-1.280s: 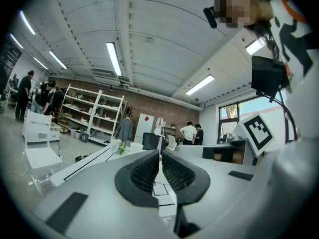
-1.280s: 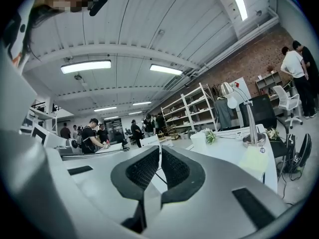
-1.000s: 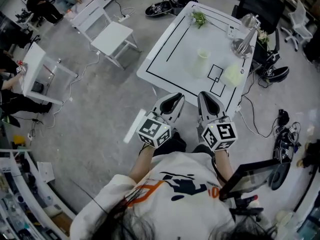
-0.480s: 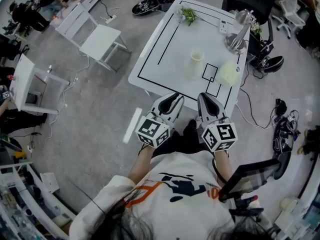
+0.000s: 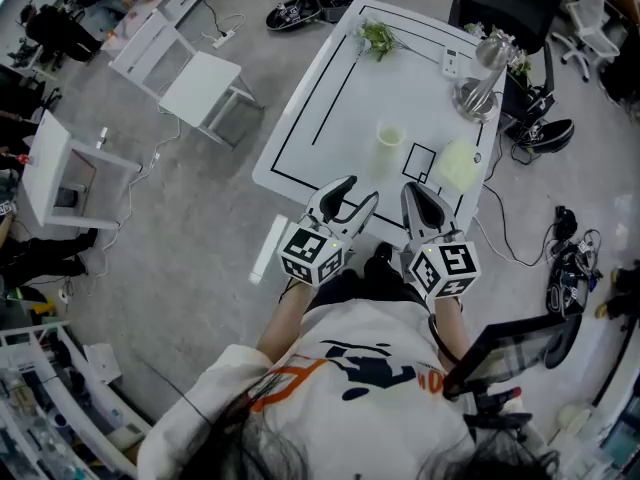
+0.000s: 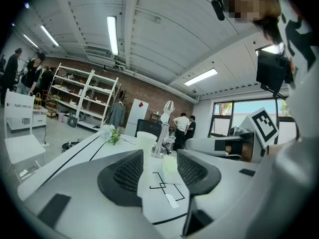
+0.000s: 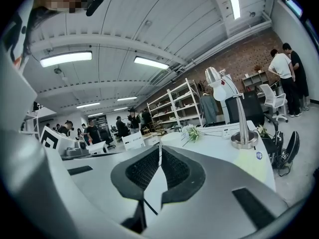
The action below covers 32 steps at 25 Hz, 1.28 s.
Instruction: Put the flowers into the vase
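Fingers (image 6: 124, 176) on the left gripper (image 5: 354, 194) have just been opening up, with nothing between them. The right gripper (image 5: 424, 196) has its pair pressed together, empty too. Both hang over the near edge of the table (image 5: 320, 118).

The flowers (image 5: 377, 38) lie way off at the far corner, well apart from the vase (image 5: 389, 138) standing mid-table. Looks like a light, floppy sprig to me, so I'd pinch the thin stems, not the blooms. The vase seems tall, narrow and probably tippy.

Loads of bare table in between, but the flowers sit close to the far edge and the lamp (image 5: 478, 88) crowds the right side.
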### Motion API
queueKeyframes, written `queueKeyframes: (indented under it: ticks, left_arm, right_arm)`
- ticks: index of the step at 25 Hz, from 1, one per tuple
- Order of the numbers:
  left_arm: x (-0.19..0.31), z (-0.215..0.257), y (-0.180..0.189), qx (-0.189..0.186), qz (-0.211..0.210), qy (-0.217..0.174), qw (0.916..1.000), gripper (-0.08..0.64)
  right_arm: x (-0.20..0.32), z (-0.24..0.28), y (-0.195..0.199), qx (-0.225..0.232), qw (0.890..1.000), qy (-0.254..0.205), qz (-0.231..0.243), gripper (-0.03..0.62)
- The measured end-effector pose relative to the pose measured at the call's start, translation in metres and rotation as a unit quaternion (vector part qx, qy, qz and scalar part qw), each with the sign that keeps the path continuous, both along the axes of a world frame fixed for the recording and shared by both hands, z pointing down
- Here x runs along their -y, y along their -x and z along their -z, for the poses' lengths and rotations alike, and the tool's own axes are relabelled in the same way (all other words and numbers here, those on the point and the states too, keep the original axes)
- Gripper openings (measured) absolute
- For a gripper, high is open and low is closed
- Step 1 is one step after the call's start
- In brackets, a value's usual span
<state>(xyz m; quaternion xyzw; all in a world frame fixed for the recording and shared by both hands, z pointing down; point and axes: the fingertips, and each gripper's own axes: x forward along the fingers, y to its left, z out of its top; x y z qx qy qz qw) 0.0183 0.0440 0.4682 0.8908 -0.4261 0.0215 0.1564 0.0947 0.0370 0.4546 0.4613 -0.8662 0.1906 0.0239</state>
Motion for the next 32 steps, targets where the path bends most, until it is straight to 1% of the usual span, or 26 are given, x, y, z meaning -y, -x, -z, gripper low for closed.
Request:
queueKeyframes:
  ticks: [2,5,9,14,18,23,27,28,29,30,32]
  left_arm:
    - [0.014,-0.004,-0.004,0.009,-0.002,0.003,1.0,0.227]
    - [0.037,-0.014,-0.011,0.034,-0.001,0.008,0.9994,0.243]
    - [0.067,-0.027,-0.023,0.062,-0.009,0.017,0.9979,0.302]
    - [0.094,-0.039,-0.038,0.093,-0.017,0.021,0.9953,0.342]
    - [0.108,-0.045,-0.046,0.1,-0.008,0.02,0.9948,0.341]
    - [0.118,-0.047,-0.052,0.122,-0.011,0.014,0.9924,0.341]
    - [0.126,-0.047,-0.05,0.124,-0.011,0.011,0.9921,0.339]
    - [0.128,-0.047,-0.049,0.125,-0.01,0.01,0.992,0.326]
    - [0.13,-0.046,-0.048,0.126,-0.011,0.008,0.9919,0.28]
    - [0.131,-0.046,-0.047,0.127,-0.013,0.006,0.9918,0.26]
    - [0.133,-0.044,-0.047,0.128,-0.019,0.003,0.9916,0.259]
  right_arm:
    - [0.011,-0.001,-0.006,0.002,1.0,0.002,-0.001,0.025]
    - [0.03,-0.002,-0.015,0.001,1.0,0.002,0.001,0.026]
    - [0.054,-0.003,-0.029,0.002,1.0,0.0,0.004,0.025]
    - [0.074,-0.006,-0.042,-0.001,1.0,0.001,0.015,0.026]
    - [0.081,-0.013,-0.05,0.004,1.0,0.007,0.026,0.026]
    - [0.086,-0.021,-0.055,0.007,0.999,0.018,0.033,0.025]
    - [0.09,-0.022,-0.055,0.009,0.999,0.021,0.035,0.025]
    - [0.09,-0.022,-0.055,0.01,0.999,0.022,0.035,0.025]
    - [0.09,-0.022,-0.054,0.01,0.999,0.024,0.034,0.025]
    - [0.09,-0.021,-0.054,0.01,0.999,0.026,0.033,0.025]
    - [0.09,-0.022,-0.054,0.01,0.999,0.027,0.028,0.025]
